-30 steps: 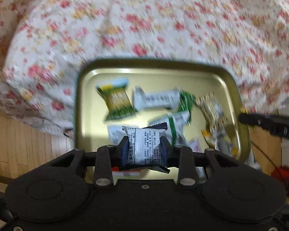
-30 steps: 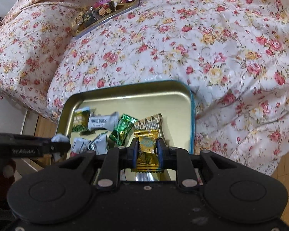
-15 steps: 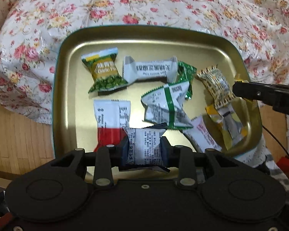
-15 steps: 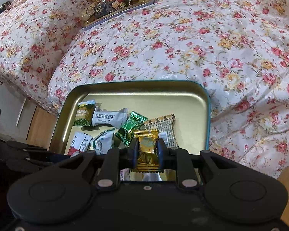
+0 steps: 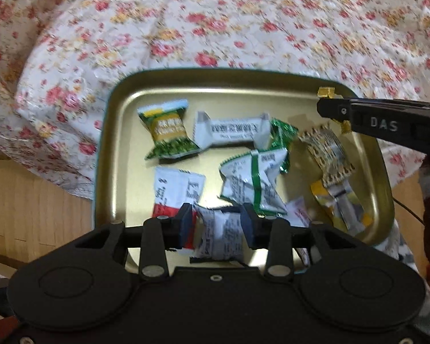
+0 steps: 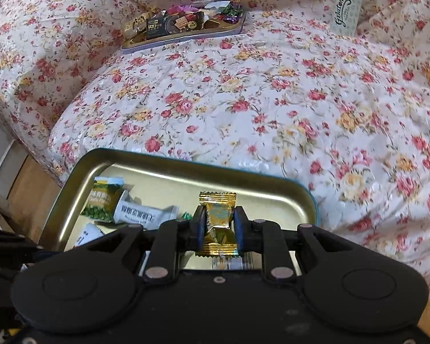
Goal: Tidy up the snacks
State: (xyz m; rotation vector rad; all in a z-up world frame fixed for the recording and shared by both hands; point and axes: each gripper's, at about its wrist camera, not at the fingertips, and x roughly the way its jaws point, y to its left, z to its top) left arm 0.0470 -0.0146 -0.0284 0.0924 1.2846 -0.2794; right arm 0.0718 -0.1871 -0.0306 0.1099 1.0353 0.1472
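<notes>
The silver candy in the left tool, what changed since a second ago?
The left tool is opening, letting the silver candy loose above the gold tray; earlier it was squeezed tight. The right tool stays shut on the gold candy.

Right gripper at lower centre, clamped on a gold candy held upright above a gold tray. Green snack packet and white wrapped bar lying in the tray's left part. Flowered bedspread behind. Second tray heaped with sweets at upper centre.
</notes>
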